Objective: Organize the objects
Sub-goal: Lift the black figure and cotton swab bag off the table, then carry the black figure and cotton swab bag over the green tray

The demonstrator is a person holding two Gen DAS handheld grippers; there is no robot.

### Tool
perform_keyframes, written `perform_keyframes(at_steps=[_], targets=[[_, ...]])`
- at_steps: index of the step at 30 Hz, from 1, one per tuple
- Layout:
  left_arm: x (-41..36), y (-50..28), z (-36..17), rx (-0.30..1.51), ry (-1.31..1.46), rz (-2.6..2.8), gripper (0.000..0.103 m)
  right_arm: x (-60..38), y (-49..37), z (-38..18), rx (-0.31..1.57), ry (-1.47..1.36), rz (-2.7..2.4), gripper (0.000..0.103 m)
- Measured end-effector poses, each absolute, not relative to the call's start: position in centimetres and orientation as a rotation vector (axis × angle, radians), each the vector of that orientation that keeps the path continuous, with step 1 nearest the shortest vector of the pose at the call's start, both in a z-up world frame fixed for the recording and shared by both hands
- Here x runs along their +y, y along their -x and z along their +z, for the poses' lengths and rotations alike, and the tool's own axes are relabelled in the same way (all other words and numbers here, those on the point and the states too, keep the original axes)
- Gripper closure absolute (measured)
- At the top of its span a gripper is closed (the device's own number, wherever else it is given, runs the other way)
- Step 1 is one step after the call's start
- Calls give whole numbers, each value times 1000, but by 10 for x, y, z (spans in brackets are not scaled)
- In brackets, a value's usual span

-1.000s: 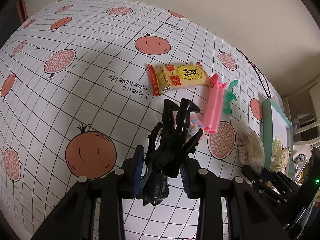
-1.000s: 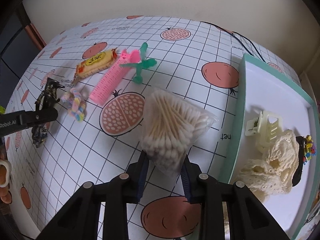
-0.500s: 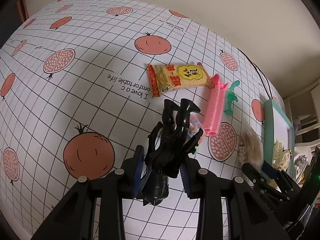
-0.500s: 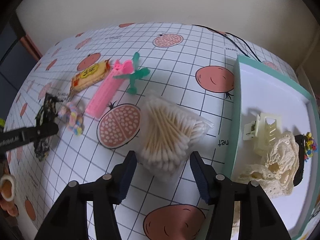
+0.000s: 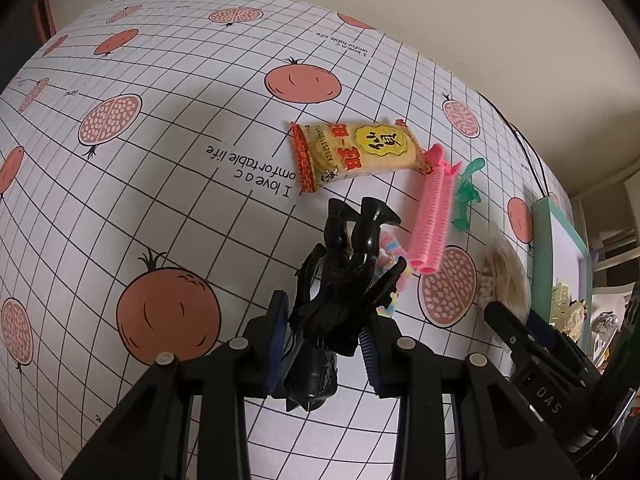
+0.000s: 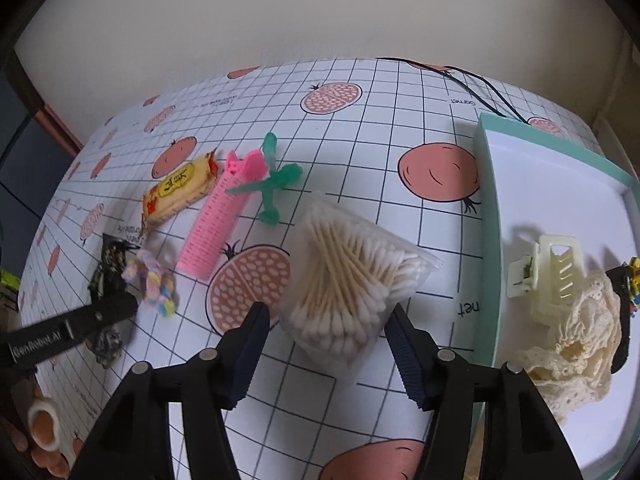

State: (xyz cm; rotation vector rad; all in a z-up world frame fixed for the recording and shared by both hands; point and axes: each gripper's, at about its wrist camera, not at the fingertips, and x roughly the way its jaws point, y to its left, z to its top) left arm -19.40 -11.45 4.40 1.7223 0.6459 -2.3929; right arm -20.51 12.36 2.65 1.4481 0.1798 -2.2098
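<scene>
While the right gripper [image 6: 324,344] hangs with its 2 fingers spread either side of the bag of cotton swabs [image 6: 352,280], not gripping it, the left gripper [image 5: 324,340] is clamped on a black hair claw [image 5: 340,292]. Best to close squarely across the bag's middle, lift gently, then carry it right into the teal tray [image 6: 486,216].

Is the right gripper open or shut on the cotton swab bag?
Open. The right gripper has its fingers spread on either side of the cotton swab bag, with visible gaps, and the bag lies on the table.
</scene>
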Motion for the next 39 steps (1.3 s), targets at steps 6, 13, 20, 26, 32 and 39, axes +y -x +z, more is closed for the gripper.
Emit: perform_keyframes(at_steps=[6,13,20,26,32,39], targets=[[-110,196,42,626,-1730,-2391,67,122,210,24,135,-1461,-2243,40],[-110,196,42,618,-1732,-2390,67,125,210,22,142,-1471,-2257,60],[-114,195,45,620,-1715,-2390,67,131,210,21,125,-1471,-2245,66],[-114,192,52,610,-1685,-2397,68,136,208,34,101,-1436,-2248,66],[-110,192,72,601,-1623,-2439,68,148,208,65,41,-1356,-2268,66],[-97,196,103,589,-1539,-2522,68,167,208,100,10,-1268,-2313,66]])
